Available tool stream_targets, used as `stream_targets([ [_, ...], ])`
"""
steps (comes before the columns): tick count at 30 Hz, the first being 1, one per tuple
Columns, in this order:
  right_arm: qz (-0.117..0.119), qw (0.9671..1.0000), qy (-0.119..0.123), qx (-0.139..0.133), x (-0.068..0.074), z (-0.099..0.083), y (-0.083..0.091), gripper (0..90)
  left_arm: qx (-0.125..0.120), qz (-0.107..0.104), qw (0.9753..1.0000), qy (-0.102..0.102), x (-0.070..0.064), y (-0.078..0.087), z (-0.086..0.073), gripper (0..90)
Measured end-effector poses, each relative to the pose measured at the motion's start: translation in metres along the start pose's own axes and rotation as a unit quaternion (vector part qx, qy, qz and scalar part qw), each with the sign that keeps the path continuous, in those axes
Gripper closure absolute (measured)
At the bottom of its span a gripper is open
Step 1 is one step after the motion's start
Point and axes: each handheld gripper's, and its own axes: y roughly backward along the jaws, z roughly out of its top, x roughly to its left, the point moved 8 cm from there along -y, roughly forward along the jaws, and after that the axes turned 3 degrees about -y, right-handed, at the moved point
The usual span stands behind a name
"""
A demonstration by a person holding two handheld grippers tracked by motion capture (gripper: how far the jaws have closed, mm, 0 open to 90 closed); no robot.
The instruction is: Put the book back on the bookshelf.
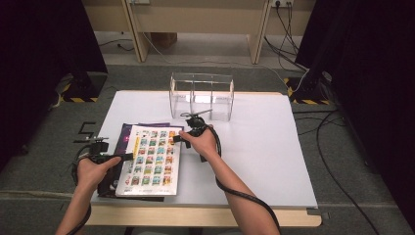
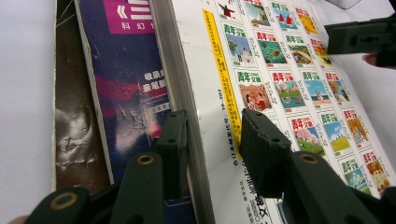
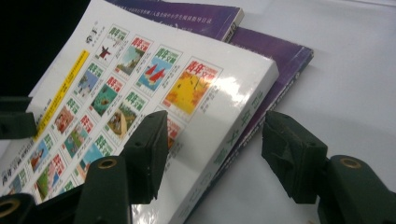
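The left tongs [image 2: 212, 140] are gaping wide, straddling the near edge of the white book [image 2: 280, 93], one jaw over its cover, the other beside its page edge above the purple book [image 2: 126, 93]. The right tongs [image 3: 212, 149] are likewise standing apart, straddling the white book's spine corner. Both books are lying stacked on the white surface [image 1: 254, 147].

Left gripper [image 2: 212, 140]: two black jaws, blocky pads with ridged inner faces, brass-coloured rivets at arm joints behind pads. Right gripper [image 3: 215, 154]: same build (brass rivet on each arm). Black cable trails back from each gripper along forearm. Forearms bare, no sleeves visible. Left hand [image 1: 93, 169], right hand [image 1: 201, 142] ungloved.
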Motion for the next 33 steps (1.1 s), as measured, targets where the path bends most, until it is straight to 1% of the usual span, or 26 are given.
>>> stream_targets([
  [2, 0.005, 0.9999, -0.011, 0.004, 0.000, 0.002, -0.002, 40.8, -0.001, 0.002, 1.0000, 0.000, 0.000, 0.000, 0.000, 61.4],
  [3, 0.012, 0.9998, -0.016, 0.005, 0.001, 0.002, -0.005, 40.3, -0.004, 0.001, 1.0000, 0.001, 0.000, 0.000, 0.001, 61.8],
  [6, 0.011, 0.9998, -0.019, 0.005, 0.002, 0.002, -0.008, 37.8, -0.003, 0.003, 1.0000, 0.001, 0.000, -0.001, 0.002, 62.0],
  [7, 0.016, 0.9995, -0.028, 0.004, 0.001, 0.001, -0.009, 37.2, -0.003, 0.003, 1.0000, 0.002, 0.001, -0.001, 0.002, 62.2],
  [8, 0.016, 0.9995, -0.028, 0.004, 0.001, 0.001, -0.009, 37.2, -0.004, 0.000, 1.0000, 0.004, 0.001, -0.002, 0.002, 62.2],
  [9, 0.018, 0.9993, -0.033, 0.003, 0.001, 0.001, -0.009, 36.8, -0.005, -0.001, 1.0000, 0.007, 0.001, -0.002, 0.003, 62.3],
  [10, 0.020, 0.9989, -0.043, 0.002, 0.000, 0.000, -0.009, 35.8, -0.006, -0.003, 0.9999, 0.009, 0.001, -0.003, 0.003, 62.7],
  [12, 0.022, 0.9987, -0.046, 0.002, 0.000, -0.001, -0.009, 35.3, -0.009, -0.004, 0.9999, 0.012, 0.000, -0.006, 0.005, 63.0],
  [13, 0.025, 0.9983, -0.053, 0.007, 0.000, -0.003, -0.009, 35.0, -0.009, -0.002, 0.9999, 0.011, -0.001, -0.007, 0.006, 63.1],
  [14, 0.032, 0.9970, -0.069, 0.010, 0.000, -0.005, -0.009, 35.0, -0.008, 0.000, 0.9999, 0.011, -0.003, -0.009, 0.007, 63.2],
  [16, 0.043, 0.9957, -0.082, 0.008, 0.000, -0.007, -0.009, 35.6, -0.008, 0.002, 0.9999, 0.010, -0.003, -0.009, 0.007, 63.3],
  [17, 0.043, 0.9957, -0.082, 0.008, 0.000, -0.007, -0.009, 35.6, -0.007, 0.004, 0.9999, 0.007, -0.004, -0.009, 0.007, 63.3],
  [19, 0.048, 0.9954, -0.084, 0.006, 0.000, -0.008, -0.006, 39.7, -0.007, 0.008, 0.9999, 0.002, -0.005, -0.010, 0.008, 63.7],
  [20, 0.048, 0.9954, -0.084, 0.006, 0.000, -0.008, -0.006, 39.7, -0.006, 0.011, 0.9999, 0.000, -0.006, -0.009, 0.008, 63.7],
  [21, 0.049, 0.9955, -0.081, 0.006, 0.003, -0.008, -0.002, 44.9, -0.006, 0.013, 0.9999, -0.001, -0.006, -0.009, 0.008, 64.4],
  [22, 0.049, 0.9955, -0.081, 0.006, 0.003, -0.008, -0.002, 44.9, -0.006, 0.016, 0.9998, -0.003, -0.007, -0.009, 0.008, 64.4],
  [24, 0.039, 0.9967, -0.070, 0.008, 0.006, -0.008, 0.004, 47.2, -0.005, 0.016, 0.9999, -0.003, -0.008, -0.010, 0.009, 64.6],
  [25, 0.039, 0.9967, -0.070, 0.008, 0.006, -0.008, 0.004, 47.2, -0.005, 0.016, 0.9999, -0.003, -0.008, -0.010, 0.009, 64.7],
  [27, 0.029, 0.9979, -0.058, 0.007, 0.007, -0.008, 0.009, 49.1, -0.005, 0.016, 0.9998, -0.006, -0.010, -0.011, 0.009, 64.8],
  [30, 0.026, 0.9983, -0.052, 0.000, 0.010, -0.008, 0.013, 51.1, -0.005, 0.019, 0.9998, -0.006, -0.011, -0.012, 0.010, 64.9],
  [31, 0.030, 0.9983, -0.050, -0.004, 0.011, -0.007, 0.015, 56.0, -0.005, 0.021, 0.9997, -0.005, -0.012, -0.013, 0.010, 64.9],
  [32, 0.053, 0.9970, -0.054, -0.012, 0.017, -0.006, 0.018, 60.0, -0.005, 0.021, 0.9997, -0.005, -0.012, -0.013, 0.010, 65.1],
  [33, 0.053, 0.9974, -0.048, -0.011, 0.023, -0.004, 0.022, 60.0, -0.006, 0.020, 0.9998, -0.004, -0.012, -0.013, 0.010, 65.3],
])
